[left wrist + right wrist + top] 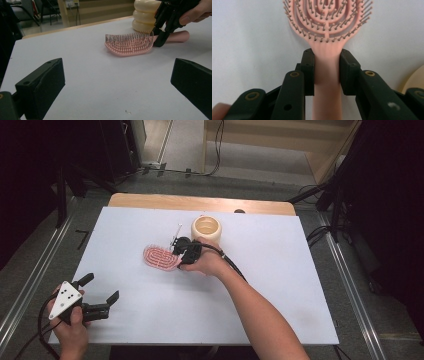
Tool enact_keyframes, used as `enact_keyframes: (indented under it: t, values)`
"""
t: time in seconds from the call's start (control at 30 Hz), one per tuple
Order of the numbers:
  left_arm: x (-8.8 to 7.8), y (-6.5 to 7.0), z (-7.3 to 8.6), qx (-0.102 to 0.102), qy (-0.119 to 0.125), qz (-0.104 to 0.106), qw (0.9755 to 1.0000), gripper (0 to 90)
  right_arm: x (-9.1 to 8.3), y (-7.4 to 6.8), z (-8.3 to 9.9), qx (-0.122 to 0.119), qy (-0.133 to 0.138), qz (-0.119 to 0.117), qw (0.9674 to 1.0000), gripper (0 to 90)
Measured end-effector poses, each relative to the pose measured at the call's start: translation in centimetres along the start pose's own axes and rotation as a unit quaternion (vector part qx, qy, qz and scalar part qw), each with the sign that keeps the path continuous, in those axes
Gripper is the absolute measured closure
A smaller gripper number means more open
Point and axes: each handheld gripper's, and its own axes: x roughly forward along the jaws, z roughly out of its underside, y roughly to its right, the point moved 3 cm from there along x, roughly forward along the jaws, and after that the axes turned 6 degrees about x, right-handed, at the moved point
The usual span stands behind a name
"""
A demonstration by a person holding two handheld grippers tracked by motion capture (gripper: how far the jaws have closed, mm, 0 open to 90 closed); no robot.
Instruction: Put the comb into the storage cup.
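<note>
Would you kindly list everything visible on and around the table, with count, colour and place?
hairbrush: one, pink, bristles up, lying mid-table, handle between the right gripper's jaws.
ribbed holder: one, cream, open-topped, standing just beyond the brush.
table: one, white top with a wooden far edge.
floor cables: several, black, right of the table.
left gripper: one, black with a grey plate, jaws wide apart, held at the near left edge.
right gripper: one, black, shut on the brush's handle near its head.
right forearm: one, bare, reaching in from the near side.
</note>
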Motion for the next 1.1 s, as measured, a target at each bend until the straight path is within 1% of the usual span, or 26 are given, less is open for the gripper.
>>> enact_keyframes:
  t: [0.1, 0.13, 0.2, 0.33, 0.47, 0.5, 0.57, 0.63, 0.67, 0.7, 0.73, 0.77, 0.8, 0.83, 0.87, 0.9, 0.93, 0.97, 1.0, 1.03, 1.1]
  values:
    - [0.0, 0.0, 0.0, 0.000, 0.000, 0.000, 1.0000, 0.0, 0.0, 0.0, 0.0, -0.003, 0.000, 0.000, 1.0000, 67.8]
    - [0.0, 0.0, 0.0, 0.000, 0.000, 0.001, 1.0000, 0.0, -0.1, -0.1, 0.1, 0.001, -0.002, -0.001, 1.0000, 67.8]
    - [0.0, 0.0, 0.0, 0.000, 0.000, 0.001, 1.0000, 0.0, 0.0, 0.1, 0.1, -0.006, 0.007, -0.003, 0.9999, 67.9]
    - [0.0, 0.0, 0.0, 0.000, 0.000, 0.002, 1.0000, 0.0, -0.1, 0.2, 0.3, -0.002, 0.012, -0.013, 0.9998, 67.9]
    - [0.0, 0.0, 0.0, 0.000, 0.000, 0.002, 1.0000, 0.0, -0.2, 0.2, 0.4, -0.001, 0.019, -0.016, 0.9997, 68.0]
    - [0.0, 0.0, 0.0, 0.000, 0.000, 0.002, 1.0000, 0.0, -0.3, 0.2, 0.5, 0.002, 0.023, -0.016, 0.9996, 68.0]
    - [0.0, 0.0, 0.0, 0.000, 0.000, 0.002, 1.0000, 0.0, -0.4, 0.4, 0.6, -0.002, 0.029, -0.017, 0.9994, 68.0]
    - [0.0, 0.0, 0.0, 0.000, 0.000, 0.002, 1.0000, 0.0, -0.6, 0.4, 0.8, 0.005, 0.038, -0.023, 0.9990, 68.0]
    - [0.0, 0.0, 0.0, 0.000, 0.000, 0.002, 1.0000, 0.0, -0.7, 0.4, 0.9, 0.002, 0.043, -0.023, 0.9988, 68.0]
    - [0.0, 0.0, 0.0, 0.000, 0.000, 0.002, 1.0000, 0.0, -0.8, 0.4, 1.0, 0.010, 0.045, -0.023, 0.9987, 68.0]
    - [0.0, 0.0, 0.0, -0.001, 0.000, 0.002, 1.0000, 0.0, -0.9, 0.5, 1.1, 0.004, 0.049, -0.023, 0.9985, 68.0]
    - [0.0, 0.0, 0.0, 0.000, -0.001, 0.002, 1.0000, 0.0, -1.0, 0.4, 1.1, 0.007, 0.051, -0.024, 0.9984, 68.0]
    - [0.0, 0.0, 0.0, 0.000, 0.000, 0.002, 1.0000, 0.0, -1.0, 0.5, 1.1, 0.000, 0.060, -0.025, 0.9979, 68.0]
    - [0.0, 0.0, 0.0, 0.000, 0.000, 0.002, 1.0000, 0.0, -1.2, 0.3, 1.2, 0.008, 0.061, -0.023, 0.9979, 68.0]
    - [0.0, 0.0, 0.0, 0.000, 0.000, 0.001, 1.0000, 0.0, -1.3, 0.3, 1.3, 0.003, 0.067, -0.023, 0.9975, 68.0]
    - [0.0, 0.0, 0.0, 0.000, 0.000, 0.002, 1.0000, 0.0, -1.5, 0.3, 1.3, 0.007, 0.072, -0.022, 0.9972, 68.0]
    - [0.0, 0.0, 0.0, 0.000, 0.000, 0.001, 1.0000, 0.0, -1.6, 0.3, 1.4, 0.005, 0.076, -0.020, 0.9969, 68.0]
    - [0.0, 0.0, 0.0, 0.000, 0.000, 0.002, 1.0000, 0.0, -1.8, 0.2, 1.5, 0.012, 0.084, -0.021, 0.9962, 68.0]
    - [0.0, 0.0, 0.0, 0.000, 0.000, 0.002, 1.0000, 0.0, -1.8, 0.3, 1.5, 0.004, 0.095, -0.020, 0.9953, 68.0]
    - [0.0, 0.0, 0.0, 0.000, 0.000, 0.002, 1.0000, 0.0, -2.1, 0.1, 1.6, 0.014, 0.095, -0.019, 0.9952, 68.0]
    - [0.0, 0.0, 0.0, 0.000, 0.000, 0.002, 1.0000, 0.0, -2.4, 0.2, 1.8, 0.012, 0.105, -0.018, 0.9942, 68.0]
